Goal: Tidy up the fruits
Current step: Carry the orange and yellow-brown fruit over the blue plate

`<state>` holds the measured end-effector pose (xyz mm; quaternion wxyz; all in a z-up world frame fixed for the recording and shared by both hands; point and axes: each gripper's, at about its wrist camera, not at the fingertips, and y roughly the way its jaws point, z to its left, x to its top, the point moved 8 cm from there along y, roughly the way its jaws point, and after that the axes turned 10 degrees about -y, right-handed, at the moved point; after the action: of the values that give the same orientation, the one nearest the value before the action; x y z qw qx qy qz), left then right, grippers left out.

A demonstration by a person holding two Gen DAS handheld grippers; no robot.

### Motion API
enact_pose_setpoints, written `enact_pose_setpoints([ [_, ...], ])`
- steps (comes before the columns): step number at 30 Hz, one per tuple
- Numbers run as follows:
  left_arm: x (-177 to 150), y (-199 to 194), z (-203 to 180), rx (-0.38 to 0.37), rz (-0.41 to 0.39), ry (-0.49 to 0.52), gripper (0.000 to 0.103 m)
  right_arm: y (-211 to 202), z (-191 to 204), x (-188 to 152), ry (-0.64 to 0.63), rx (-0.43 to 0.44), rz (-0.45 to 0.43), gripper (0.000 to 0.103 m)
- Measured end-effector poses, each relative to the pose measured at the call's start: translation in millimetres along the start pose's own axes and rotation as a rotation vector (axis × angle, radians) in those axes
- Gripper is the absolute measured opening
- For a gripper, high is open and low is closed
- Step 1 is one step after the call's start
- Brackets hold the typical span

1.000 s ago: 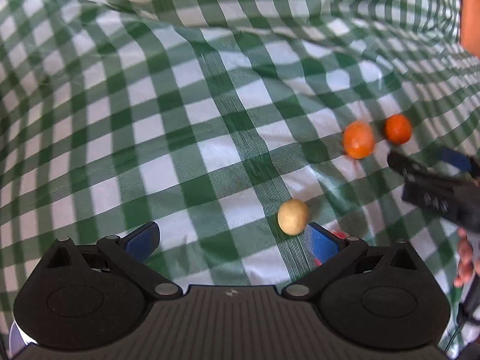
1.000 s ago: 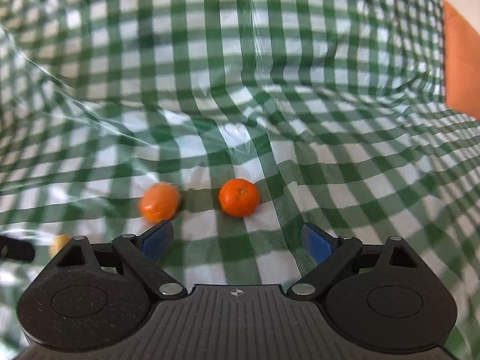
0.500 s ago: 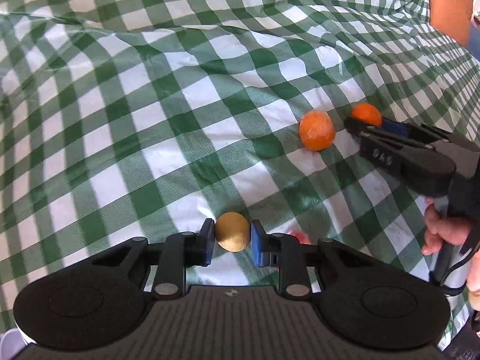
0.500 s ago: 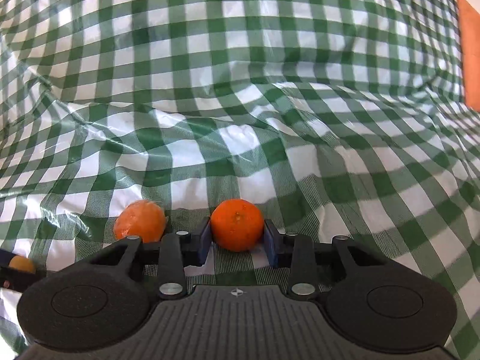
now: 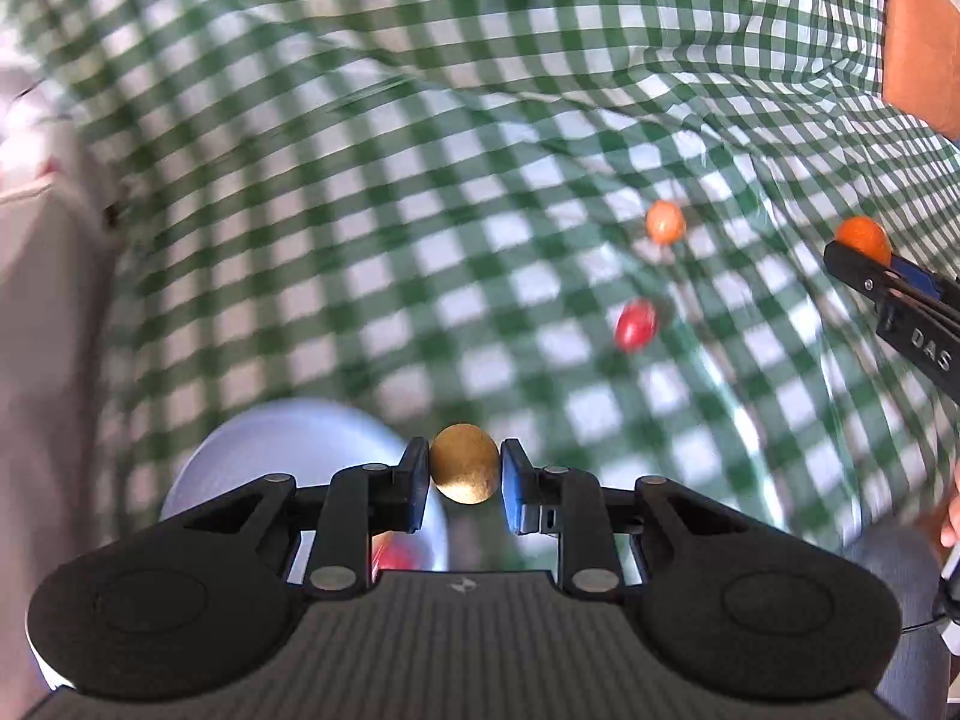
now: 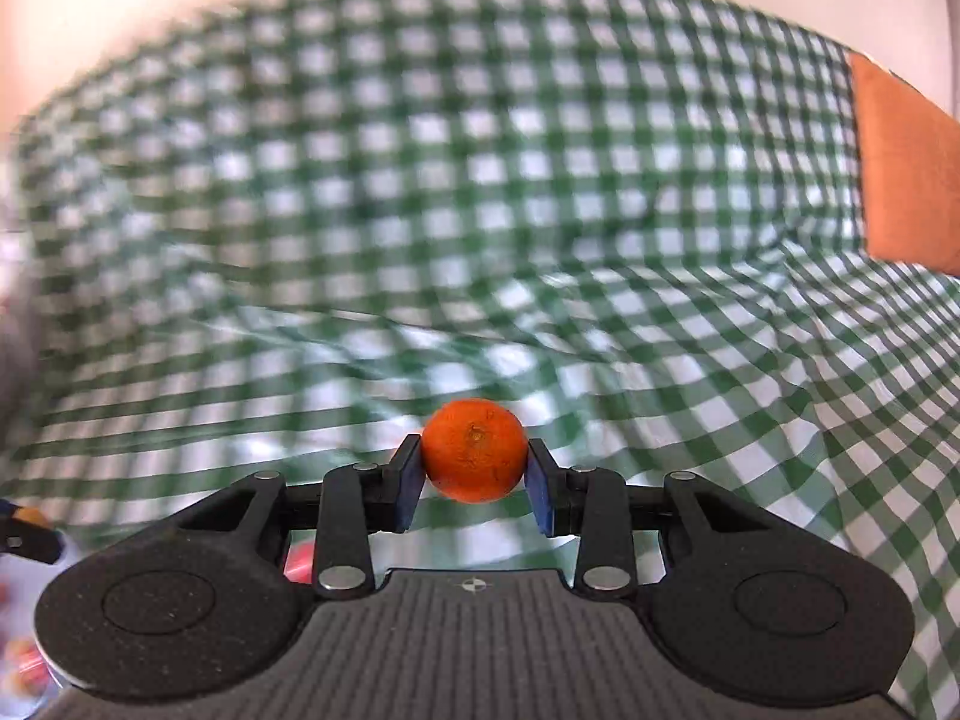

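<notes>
My left gripper (image 5: 465, 465) is shut on a small tan round fruit (image 5: 465, 463) and holds it above the checked cloth, beside a white plate (image 5: 288, 456) at lower left. My right gripper (image 6: 474, 471) is shut on an orange tangerine (image 6: 474, 450), lifted off the cloth; it also shows at the right edge of the left wrist view (image 5: 863, 238). A second orange fruit (image 5: 665, 221) and a red fruit (image 5: 635, 324) lie on the cloth to the right.
The green-and-white checked cloth (image 5: 420, 210) covers the table and is wrinkled. A red item (image 5: 396, 555) lies on the plate under my left fingers. An orange panel (image 6: 906, 180) stands at the far right. A white object (image 5: 36, 240) stands at the left.
Both grippers have lifted their fruits off the cloth. The left has swung left toward the white plate. The red fruit is now uncovered on the cloth.
</notes>
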<state>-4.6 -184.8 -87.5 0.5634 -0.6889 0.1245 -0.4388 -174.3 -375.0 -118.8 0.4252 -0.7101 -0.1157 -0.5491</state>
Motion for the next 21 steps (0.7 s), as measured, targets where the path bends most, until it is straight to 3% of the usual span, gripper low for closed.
enact_pose_setpoints([
  [12,-127,-111,107,0.084,-0.016,-0.162,0.027,-168,182,-10,-0.116,0.413,0.005,0.037],
  [16,-151,-132,127,0.082,-0.047,-0.205,0.027,-203,226,-19,-0.19,0.48,0.007,0.037],
  [21,-164,-147,141,0.067,-0.083,-0.235,0.027,-231,252,-28,-0.266,0.481,-0.003,0.037],
])
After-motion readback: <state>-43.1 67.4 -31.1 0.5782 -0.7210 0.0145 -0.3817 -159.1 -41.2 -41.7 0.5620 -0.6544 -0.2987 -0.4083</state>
